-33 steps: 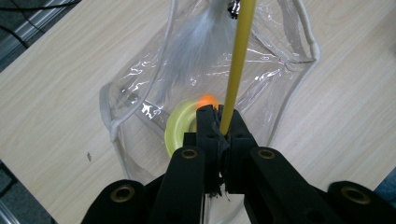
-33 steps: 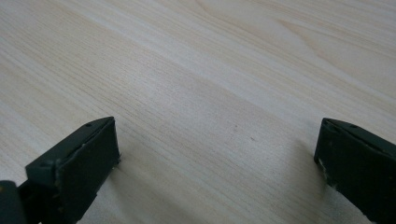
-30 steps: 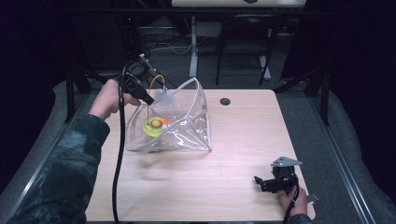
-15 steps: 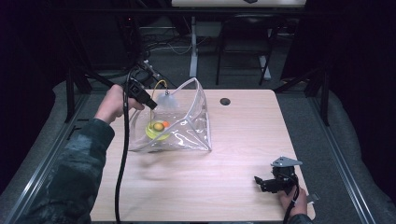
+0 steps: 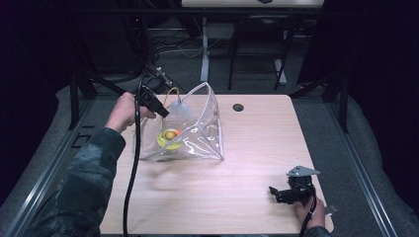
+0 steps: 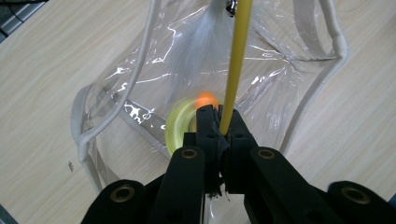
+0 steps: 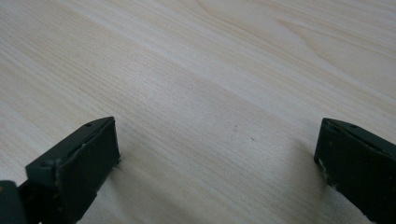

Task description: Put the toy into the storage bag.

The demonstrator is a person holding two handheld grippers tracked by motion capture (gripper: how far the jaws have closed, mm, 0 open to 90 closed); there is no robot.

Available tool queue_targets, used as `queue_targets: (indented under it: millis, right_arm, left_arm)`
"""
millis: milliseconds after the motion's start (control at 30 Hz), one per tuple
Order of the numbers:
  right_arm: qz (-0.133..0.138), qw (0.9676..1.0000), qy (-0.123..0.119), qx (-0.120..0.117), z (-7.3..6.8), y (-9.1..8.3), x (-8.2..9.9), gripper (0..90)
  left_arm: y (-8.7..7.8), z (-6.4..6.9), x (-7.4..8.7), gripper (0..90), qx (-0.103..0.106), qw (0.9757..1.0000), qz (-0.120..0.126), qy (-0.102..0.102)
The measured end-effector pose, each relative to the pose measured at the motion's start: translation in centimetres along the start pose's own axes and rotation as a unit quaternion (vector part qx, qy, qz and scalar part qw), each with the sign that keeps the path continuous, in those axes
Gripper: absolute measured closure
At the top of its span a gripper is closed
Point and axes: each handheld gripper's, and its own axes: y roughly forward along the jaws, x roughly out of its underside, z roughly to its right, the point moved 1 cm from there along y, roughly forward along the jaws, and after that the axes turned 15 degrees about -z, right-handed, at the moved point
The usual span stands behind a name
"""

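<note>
Resting wide-jawed on the table (image 5: 247, 197) near edge: right gripper (image 5: 285, 193).
Farther back, left gripper (image 6: 218, 122) is pinching a yellow cord (image 6: 236, 65) above a clear bag (image 5: 207, 133) containing a yellow ring (image 5: 168, 138) and orange ball (image 5: 171, 134).

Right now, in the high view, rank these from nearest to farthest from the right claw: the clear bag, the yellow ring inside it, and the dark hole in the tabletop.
1. Clear bag: its near corner, left of the right claw and farther up the table.
2. Dark hole: near the table's far edge, straight beyond.
3. Yellow ring: deep inside the bag, on its left side.
</note>
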Motion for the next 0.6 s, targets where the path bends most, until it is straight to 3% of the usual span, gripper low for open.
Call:
queue_targets:
  millis: [600]
  right_arm:
    - [0.0,1.0,0.0,0.0,0.0,0.0,0.0,0.0]
  left_arm:
    - [1.4,0.1,-0.7,87.7,-0.004,1.0,-0.003,-0.006]
